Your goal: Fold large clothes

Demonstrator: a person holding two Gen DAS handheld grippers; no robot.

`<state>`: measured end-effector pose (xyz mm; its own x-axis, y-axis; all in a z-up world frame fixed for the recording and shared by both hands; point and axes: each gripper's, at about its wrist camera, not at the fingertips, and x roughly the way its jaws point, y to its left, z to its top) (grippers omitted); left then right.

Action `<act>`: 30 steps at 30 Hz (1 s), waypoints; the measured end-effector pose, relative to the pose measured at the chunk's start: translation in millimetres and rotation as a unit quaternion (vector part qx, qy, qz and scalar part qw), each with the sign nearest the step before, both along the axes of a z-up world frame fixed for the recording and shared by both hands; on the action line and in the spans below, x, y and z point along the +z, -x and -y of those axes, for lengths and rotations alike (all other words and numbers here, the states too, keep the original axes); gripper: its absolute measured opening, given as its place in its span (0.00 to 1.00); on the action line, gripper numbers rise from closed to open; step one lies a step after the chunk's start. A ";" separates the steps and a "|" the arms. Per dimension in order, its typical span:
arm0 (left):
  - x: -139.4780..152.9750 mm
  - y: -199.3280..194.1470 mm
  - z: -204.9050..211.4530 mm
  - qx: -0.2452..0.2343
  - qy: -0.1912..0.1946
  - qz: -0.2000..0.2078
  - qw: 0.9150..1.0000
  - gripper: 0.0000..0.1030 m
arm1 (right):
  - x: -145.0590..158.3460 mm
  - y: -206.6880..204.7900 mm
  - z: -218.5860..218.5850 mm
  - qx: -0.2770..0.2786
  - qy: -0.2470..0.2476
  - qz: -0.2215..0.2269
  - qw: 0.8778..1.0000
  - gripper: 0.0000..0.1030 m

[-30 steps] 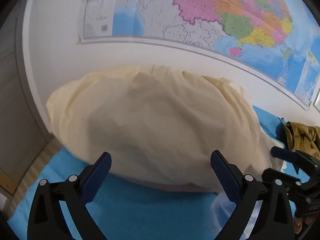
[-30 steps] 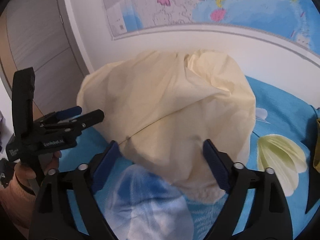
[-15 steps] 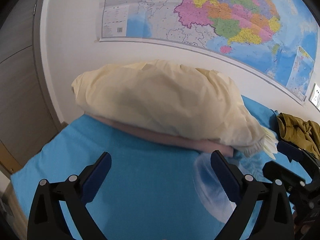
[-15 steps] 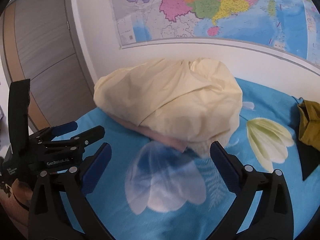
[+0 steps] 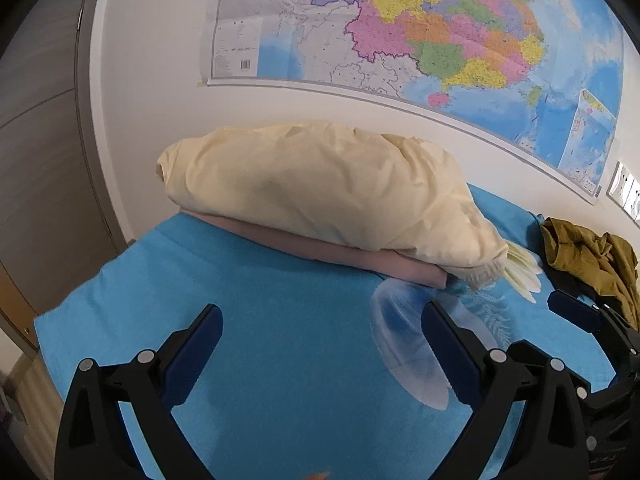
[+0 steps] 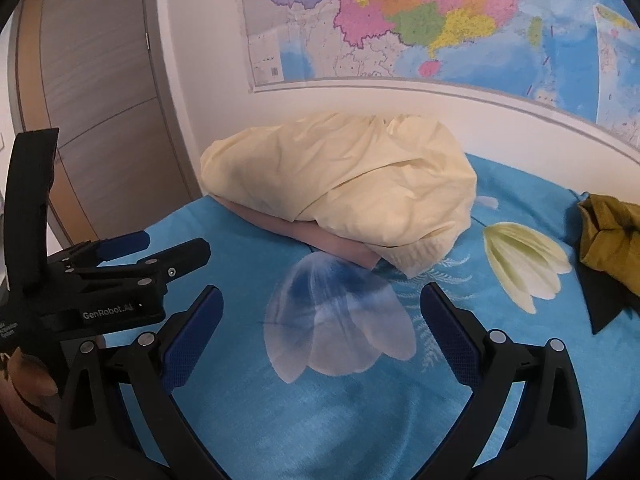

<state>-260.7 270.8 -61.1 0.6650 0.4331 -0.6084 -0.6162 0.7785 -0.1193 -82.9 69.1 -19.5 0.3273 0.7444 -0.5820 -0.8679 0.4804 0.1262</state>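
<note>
Each gripper (image 5: 322, 354) is black plastic with dark blue textured pads (image 6: 192, 340) and silver screws; the left gripper (image 6: 176, 250) carries white "GenRobot.AI" lettering

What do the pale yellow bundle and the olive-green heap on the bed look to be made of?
Pale yellow bundle: thin matte woven cloth, probably cotton, judging by its fine crisp wrinkles; a ribbed knit cuff shows at its near end. Olive-green heap: heavier matte fabric, perhaps twill, with broad stiff folds.

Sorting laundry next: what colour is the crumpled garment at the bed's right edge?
Olive-green crumpled garment; clearest in the left wrist view.
</note>
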 end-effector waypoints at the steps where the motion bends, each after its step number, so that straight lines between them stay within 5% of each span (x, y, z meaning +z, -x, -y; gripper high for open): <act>1: -0.4 1.1 1.7 0.002 0.000 0.000 1.000 0.93 | 0.1 1.5 1.9 -0.002 0.000 0.003 1.000 0.95; 30: 6.7 25.0 32.1 0.024 -0.042 -0.001 0.999 0.93 | 1.3 14.3 20.8 -0.015 -0.006 0.002 1.000 0.95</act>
<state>-285.7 238.7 -54.3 0.6405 0.5146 -0.5700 -0.6534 0.7552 -0.0523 -97.2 48.2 -18.2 0.3526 0.7412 -0.5712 -0.8533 0.5052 0.1288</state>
